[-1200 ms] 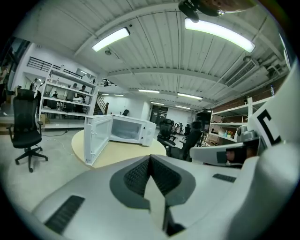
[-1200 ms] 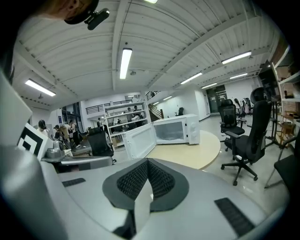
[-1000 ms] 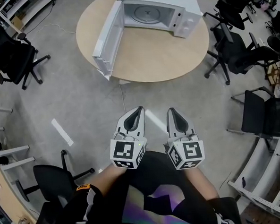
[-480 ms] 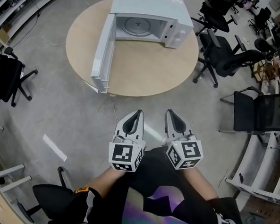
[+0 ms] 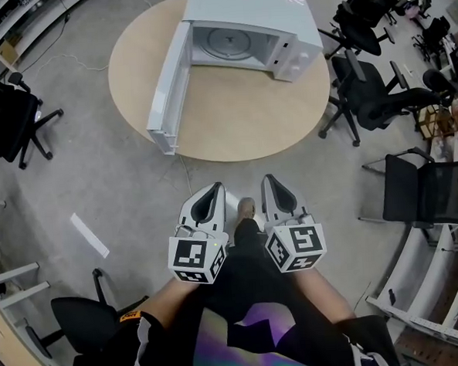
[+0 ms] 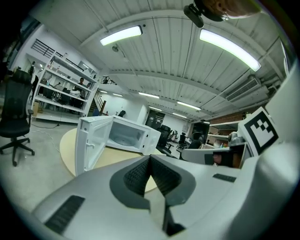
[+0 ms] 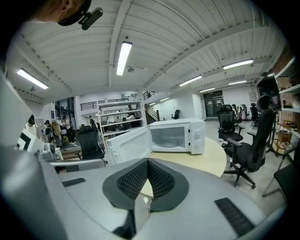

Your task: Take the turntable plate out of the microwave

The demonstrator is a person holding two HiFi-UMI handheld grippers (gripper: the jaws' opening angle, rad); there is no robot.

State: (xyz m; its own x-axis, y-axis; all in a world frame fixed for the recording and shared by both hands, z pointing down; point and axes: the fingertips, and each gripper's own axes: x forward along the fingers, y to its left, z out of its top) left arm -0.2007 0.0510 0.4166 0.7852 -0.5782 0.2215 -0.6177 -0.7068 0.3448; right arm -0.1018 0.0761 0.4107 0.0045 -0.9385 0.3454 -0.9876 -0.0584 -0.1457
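A white microwave (image 5: pixel 246 26) stands on the far side of a round beige table (image 5: pixel 225 117), its door (image 5: pixel 169 85) swung wide open to the left. The glass turntable plate (image 5: pixel 228 41) lies flat inside the cavity. My left gripper (image 5: pixel 215 187) and right gripper (image 5: pixel 268 179) hang side by side close to my body, well short of the table, both shut with nothing between the pads. The left gripper (image 6: pixel 150 157) looks toward the microwave (image 6: pixel 126 135) from afar. Past the right gripper (image 7: pixel 147 161), the microwave (image 7: pixel 180 136) shows the plate (image 7: pixel 169 145) faintly.
Black office chairs stand at the left (image 5: pixel 4 107) and at the right of the table (image 5: pixel 378 92), another at mid right (image 5: pixel 423 186). White shelving (image 5: pixel 444 289) fills the lower right. A strip of white tape (image 5: pixel 89 235) and a cable (image 5: pixel 188 177) lie on the concrete floor.
The view has shifted and the table sits slightly nearer. Both grippers have dropped a little toward my body, still shut. A shoe now shows between them.
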